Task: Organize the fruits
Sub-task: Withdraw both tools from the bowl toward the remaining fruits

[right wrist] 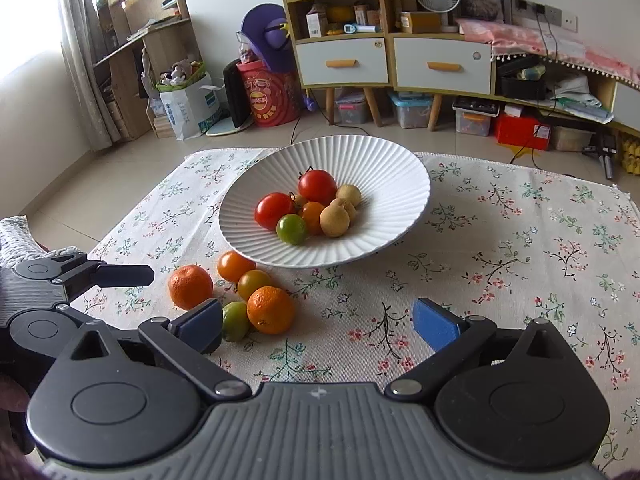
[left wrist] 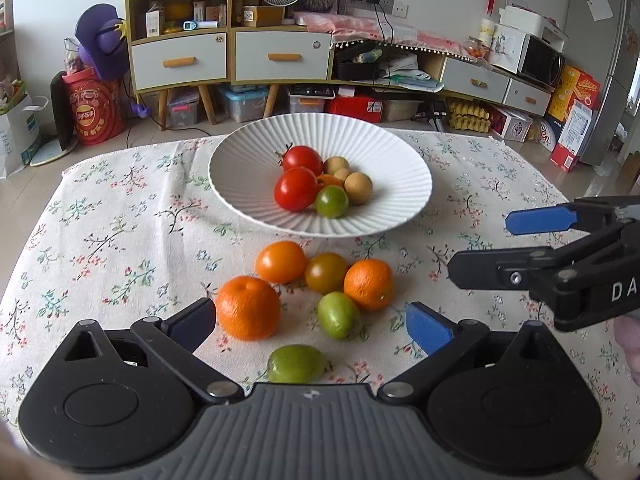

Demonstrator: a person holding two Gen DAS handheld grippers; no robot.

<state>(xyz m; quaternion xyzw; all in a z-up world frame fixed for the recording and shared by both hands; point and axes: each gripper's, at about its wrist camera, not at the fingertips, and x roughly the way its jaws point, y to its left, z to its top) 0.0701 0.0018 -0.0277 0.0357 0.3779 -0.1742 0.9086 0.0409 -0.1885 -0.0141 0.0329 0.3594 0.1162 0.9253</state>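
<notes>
Presently both claws are seen spread wide with nothing between their pads. The left claw [left wrist: 310, 322] is held low over a surface covered by a flowered cloth [left wrist: 120, 248], and a cluster of loose fruit lies just ahead of it: a large orange [left wrist: 248, 307] near its left pad, a second orange [left wrist: 369, 285] further right, an orange tomato [left wrist: 281, 261], a brownish tomato [left wrist: 326, 273] between the tomato and the second orange, and two green fruits, one [left wrist: 338, 315] beside the second orange and one [left wrist: 295, 363] nearest the camera, partly hidden by the claw's body. The right claw [right wrist: 318, 326] is held to the right of that cluster, over bare cloth; in its own view its left pad overlaps a green fruit. Seen from the left wrist, it enters from the right edge, its blue pad [left wrist: 540, 220] near the bowl's rim.

Behind the loose fruit a white ribbed bowl [left wrist: 248, 152] is set on the cloth. Two red tomatoes [left wrist: 302, 160] [left wrist: 296, 189], a green tomato [left wrist: 331, 201], a small orange fruit and three tan round fruits [left wrist: 358, 188] are gathered in its middle, touching one another.
</notes>
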